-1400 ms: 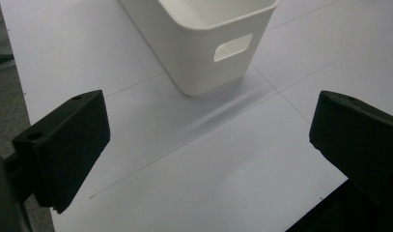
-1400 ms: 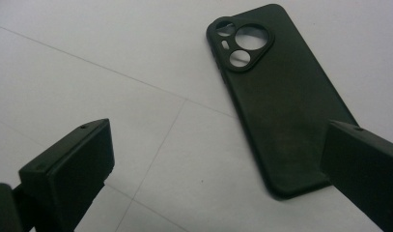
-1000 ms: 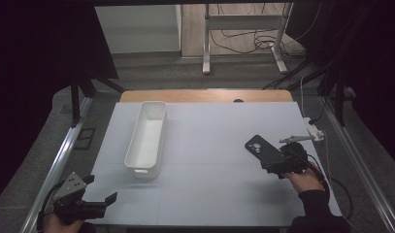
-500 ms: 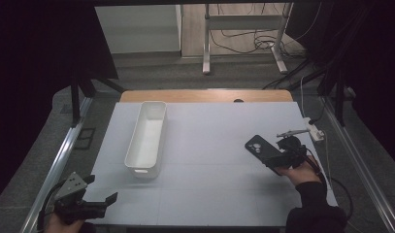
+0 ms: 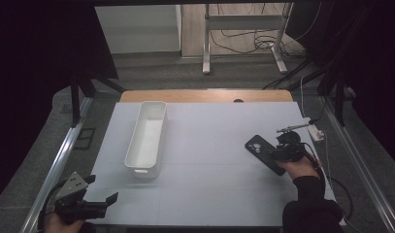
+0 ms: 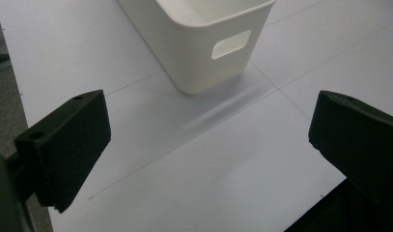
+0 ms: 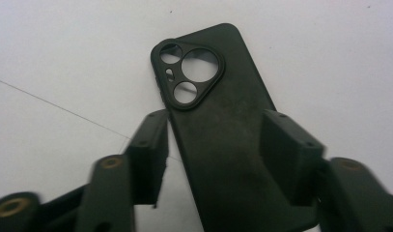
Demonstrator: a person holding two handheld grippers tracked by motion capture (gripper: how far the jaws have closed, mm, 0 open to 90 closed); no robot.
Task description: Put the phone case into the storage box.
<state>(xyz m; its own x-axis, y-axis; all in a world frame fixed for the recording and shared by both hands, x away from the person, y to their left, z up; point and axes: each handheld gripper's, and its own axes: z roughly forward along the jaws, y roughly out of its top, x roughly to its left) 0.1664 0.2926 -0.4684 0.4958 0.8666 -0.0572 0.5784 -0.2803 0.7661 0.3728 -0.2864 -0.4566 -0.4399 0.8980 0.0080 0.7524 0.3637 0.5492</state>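
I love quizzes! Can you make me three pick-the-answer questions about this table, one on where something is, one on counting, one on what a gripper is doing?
1. Where is the long white plastic bin?
A left half of the table
B right edge
C on the floor

2. How many round holes has the black rubbery phone case?
A one
B three
C six

3. The right gripper jaws are
A wide apart, holding nothing
B closed on the case
C inside the bin

Answers: 1 A, high view shows it left of centre. 2 B, three round holes show. 3 B, both jaws press its sides.
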